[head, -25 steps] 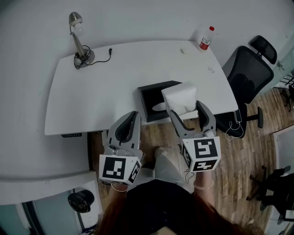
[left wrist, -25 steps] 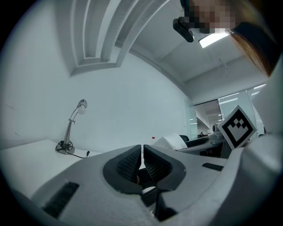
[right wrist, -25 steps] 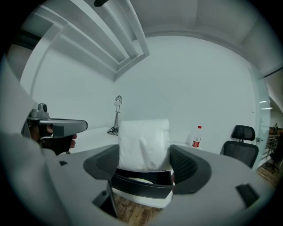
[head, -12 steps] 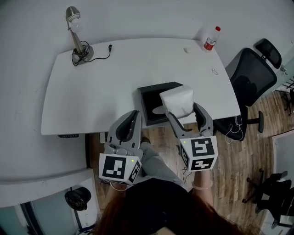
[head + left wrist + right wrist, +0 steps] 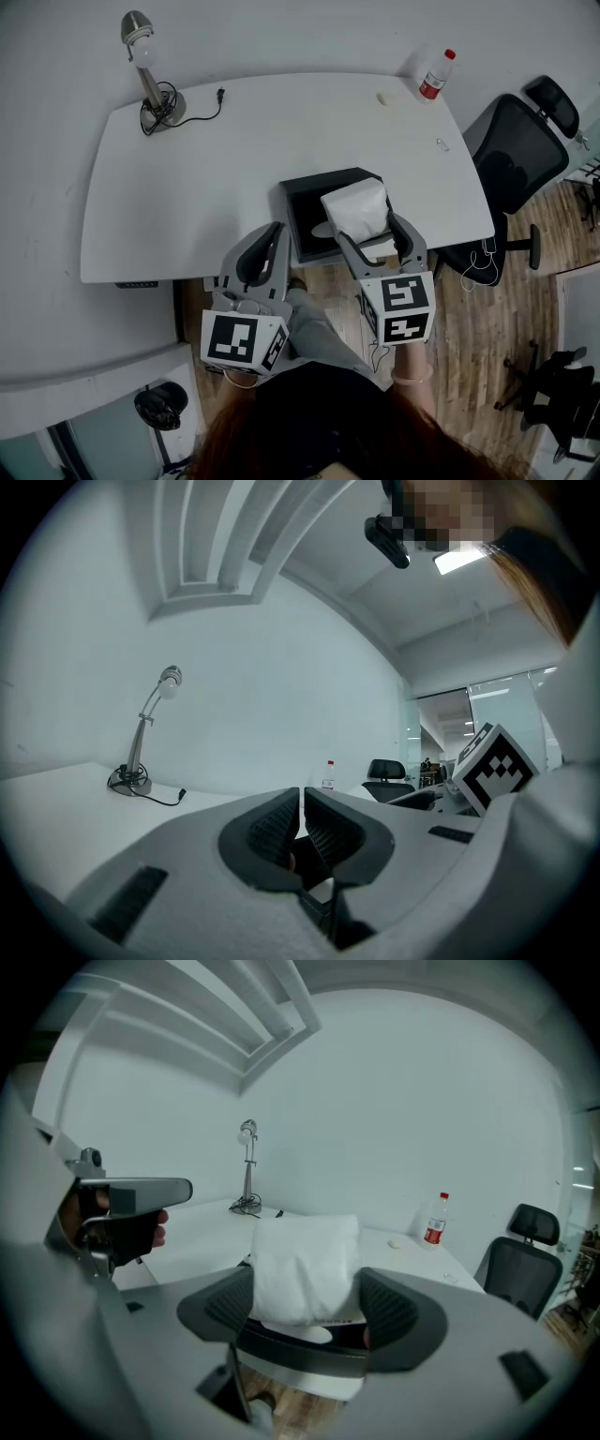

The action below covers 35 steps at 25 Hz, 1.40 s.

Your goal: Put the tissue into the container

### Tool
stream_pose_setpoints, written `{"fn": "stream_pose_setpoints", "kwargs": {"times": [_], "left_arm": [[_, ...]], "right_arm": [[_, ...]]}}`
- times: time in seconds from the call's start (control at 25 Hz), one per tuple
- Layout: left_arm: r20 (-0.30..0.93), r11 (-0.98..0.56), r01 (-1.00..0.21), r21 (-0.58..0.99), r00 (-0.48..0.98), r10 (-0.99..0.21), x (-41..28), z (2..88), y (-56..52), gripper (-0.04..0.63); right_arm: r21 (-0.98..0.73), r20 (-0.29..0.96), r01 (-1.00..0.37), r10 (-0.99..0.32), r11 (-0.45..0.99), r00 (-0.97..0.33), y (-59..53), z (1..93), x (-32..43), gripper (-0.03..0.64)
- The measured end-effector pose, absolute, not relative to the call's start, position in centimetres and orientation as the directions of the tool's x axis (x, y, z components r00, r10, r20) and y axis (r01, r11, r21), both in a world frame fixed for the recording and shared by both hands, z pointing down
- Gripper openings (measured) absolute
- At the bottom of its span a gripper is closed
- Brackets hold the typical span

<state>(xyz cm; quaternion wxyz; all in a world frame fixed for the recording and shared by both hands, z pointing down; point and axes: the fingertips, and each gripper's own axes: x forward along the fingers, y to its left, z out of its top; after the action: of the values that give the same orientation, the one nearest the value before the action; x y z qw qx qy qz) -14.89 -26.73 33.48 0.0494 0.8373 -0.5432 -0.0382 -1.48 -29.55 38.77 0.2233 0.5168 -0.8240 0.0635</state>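
A white soft pack of tissue point(image 5: 356, 209) point(image 5: 305, 1267) is pinched between the jaws of my right gripper point(image 5: 373, 233) point(image 5: 307, 1305). It hangs over the right part of a black open container point(image 5: 314, 208) point(image 5: 309, 1337) that sits at the front edge of the white desk point(image 5: 216, 159). A white oval patch lies inside the container. My left gripper point(image 5: 265, 251) point(image 5: 301, 829) is held off the desk's front edge, left of the container, with its jaws together and nothing between them.
A desk lamp point(image 5: 145, 80) with its cable stands at the desk's far left corner. At the far right corner are a red-capped bottle point(image 5: 434, 75) and a small white object point(image 5: 382, 98). A black office chair point(image 5: 516, 150) stands right of the desk on the wood floor.
My right gripper has carried the tissue pack left and forward, so it now overlaps more of the container. The left gripper has barely moved.
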Motion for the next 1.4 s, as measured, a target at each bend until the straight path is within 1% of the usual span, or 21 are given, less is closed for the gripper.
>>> {"fn": "stream_pose_setpoints", "kwargs": {"times": [0.64,1.04,1.4], "left_arm": [[0.033,-0.419,-0.895,0.152,0.428,-0.903,-14.0,35.3,-28.9,0.038],[0.05,-0.385,-0.908,0.164,0.397,-0.916,-15.0,36.0,-28.8,0.038],[0.057,-0.388,-0.907,0.164,0.402,-0.914,-14.6,36.3,-29.1,0.038]], "right_arm": [[0.086,0.557,-0.884,-0.757,0.46,-0.34,-30.9,42.2,-1.6,0.371],[0.058,0.65,-0.892,-0.695,0.448,-0.307,-31.4,44.8,-1.2,0.371],[0.035,0.668,-0.891,-0.674,0.453,-0.317,-31.9,45.6,-1.7,0.371]]}}
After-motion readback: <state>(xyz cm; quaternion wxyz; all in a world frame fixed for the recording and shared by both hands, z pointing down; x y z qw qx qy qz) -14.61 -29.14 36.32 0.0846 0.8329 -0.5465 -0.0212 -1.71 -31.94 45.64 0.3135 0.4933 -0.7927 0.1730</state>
